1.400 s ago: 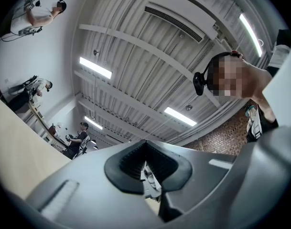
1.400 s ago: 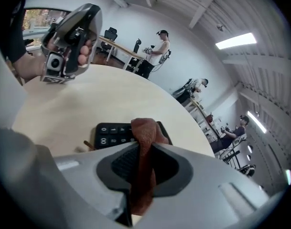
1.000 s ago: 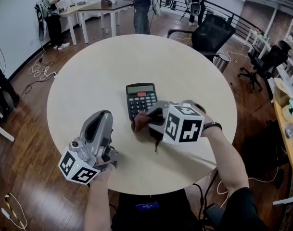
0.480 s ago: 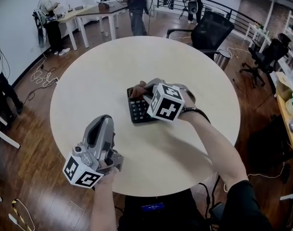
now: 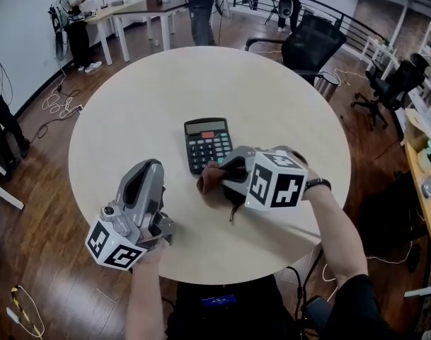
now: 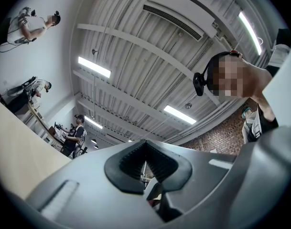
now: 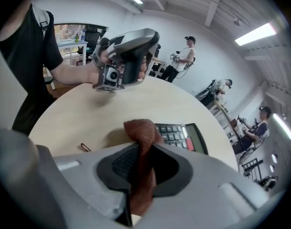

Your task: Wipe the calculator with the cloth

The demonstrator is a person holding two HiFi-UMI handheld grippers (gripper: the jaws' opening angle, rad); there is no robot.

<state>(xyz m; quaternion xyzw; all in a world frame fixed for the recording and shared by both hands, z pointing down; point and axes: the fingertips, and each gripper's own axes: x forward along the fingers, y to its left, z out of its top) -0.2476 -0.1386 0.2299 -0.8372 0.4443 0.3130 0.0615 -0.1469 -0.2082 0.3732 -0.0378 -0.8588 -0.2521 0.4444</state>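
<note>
Grey plastic forms the left gripper, which sits over the near rim at about 7 o'clock on the round beige table. It is tilted upward. In the left gripper view its jaws are clenched together with nothing between them, and ceiling beams show beyond.

At about 5 o'clock the right gripper slants down toward the tabletop, with its marker cube facing the camera. In the right gripper view its jaws are clamped on a rust-brown cloth, and a bunched end of the cloth pokes out past the tips.

That cloth lies at the 6 o'clock edge of the black rectangular calculator. I cannot tell whether it presses on the keys. The calculator lies flat near the table's middle, its display toward 12 o'clock and a red key below the display.

Past the table at 1 o'clock stands a black office chair. At 11 to 12 o'clock, people stand by pale desks on the wooden floor.
</note>
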